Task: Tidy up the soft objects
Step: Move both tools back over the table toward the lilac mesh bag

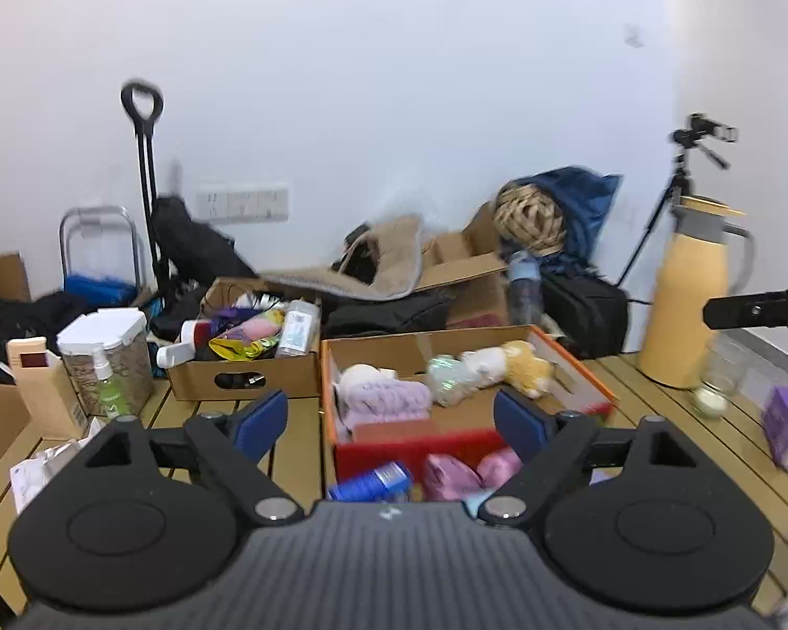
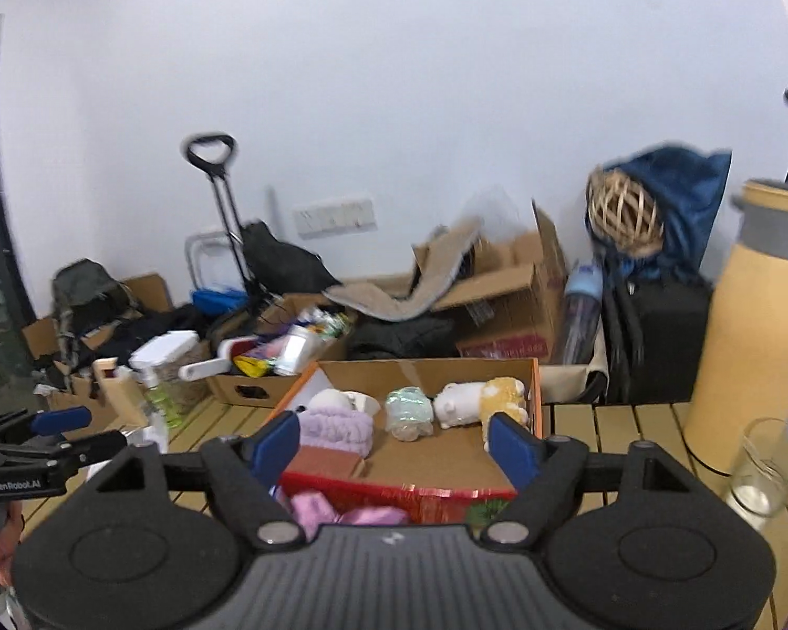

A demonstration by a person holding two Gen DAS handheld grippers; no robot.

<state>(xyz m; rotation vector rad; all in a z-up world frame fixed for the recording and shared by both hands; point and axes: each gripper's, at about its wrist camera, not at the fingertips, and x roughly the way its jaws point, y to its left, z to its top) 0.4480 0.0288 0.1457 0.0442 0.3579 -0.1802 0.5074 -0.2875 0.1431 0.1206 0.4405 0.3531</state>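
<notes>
Fingers [image 1: 261, 422] of the left gripper [image 1: 391, 422] are standing wide apart and gripping nothing, as are those of the right gripper [image 2: 394, 441]. Beyond both, soft toys are lying inside an open cardboard box [image 1: 572, 367] on the tabletop [image 1: 656, 420]: a lilac knit [image 1: 383, 401], a white-and-yellow plush [image 1: 504, 365].

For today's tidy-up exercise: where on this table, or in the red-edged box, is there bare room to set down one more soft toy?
Free: the red-edged box's floor in front of the plush animals; the slats between the box and the yellow jug. Crowded: the box's left end with the purple knit, and the table's left side by the cardboard box and containers.
</notes>
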